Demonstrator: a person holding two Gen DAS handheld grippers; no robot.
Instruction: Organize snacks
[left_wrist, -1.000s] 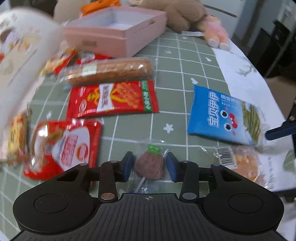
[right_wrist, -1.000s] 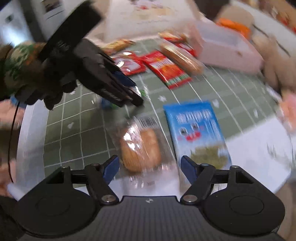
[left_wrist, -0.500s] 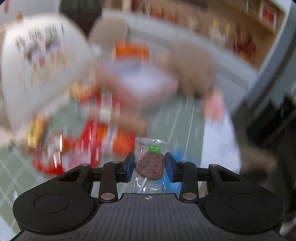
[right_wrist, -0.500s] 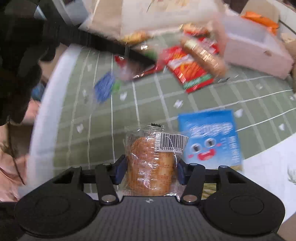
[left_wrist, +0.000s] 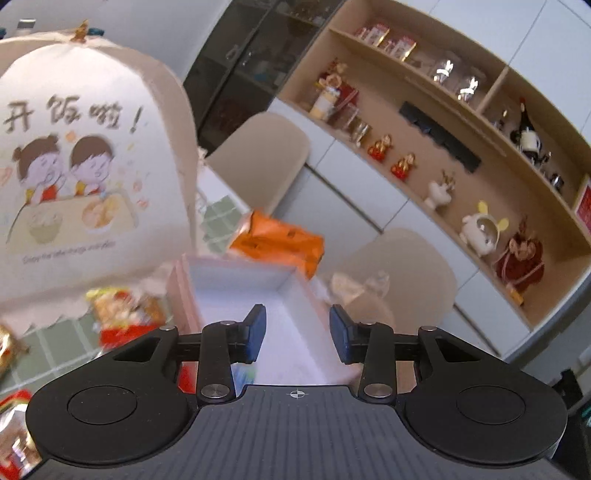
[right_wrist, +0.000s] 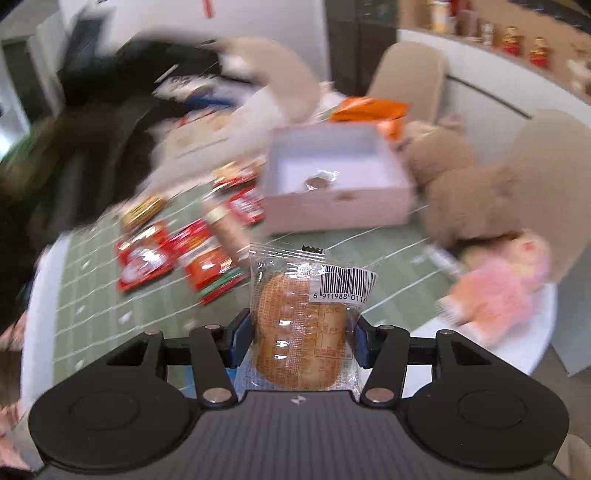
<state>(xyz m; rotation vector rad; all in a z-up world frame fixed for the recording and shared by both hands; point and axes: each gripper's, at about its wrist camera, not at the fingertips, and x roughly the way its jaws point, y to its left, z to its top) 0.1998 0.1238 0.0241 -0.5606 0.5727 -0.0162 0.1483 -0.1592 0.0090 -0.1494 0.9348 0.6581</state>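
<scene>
Lollipop (right_wrist: 318, 181) now lies in box (right_wrist: 340, 201); left fingers (left_wrist: 297, 334) empty, right fingers (right_wrist: 298, 341) clamp cake (right_wrist: 301, 332)

A home dining room: a wall shelf (left_wrist: 436, 122) with figurines and bottles, beige chairs (left_wrist: 266, 158), a cloth-covered worktop (right_wrist: 92, 295), a cartoon-printed food cover (left_wrist: 85, 166), and plush toys (right_wrist: 465, 195) beside it.

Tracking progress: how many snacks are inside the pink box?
1: a wrapped brown snack on the floor of the pink box, near its front wall. That wall may hide others.
</scene>
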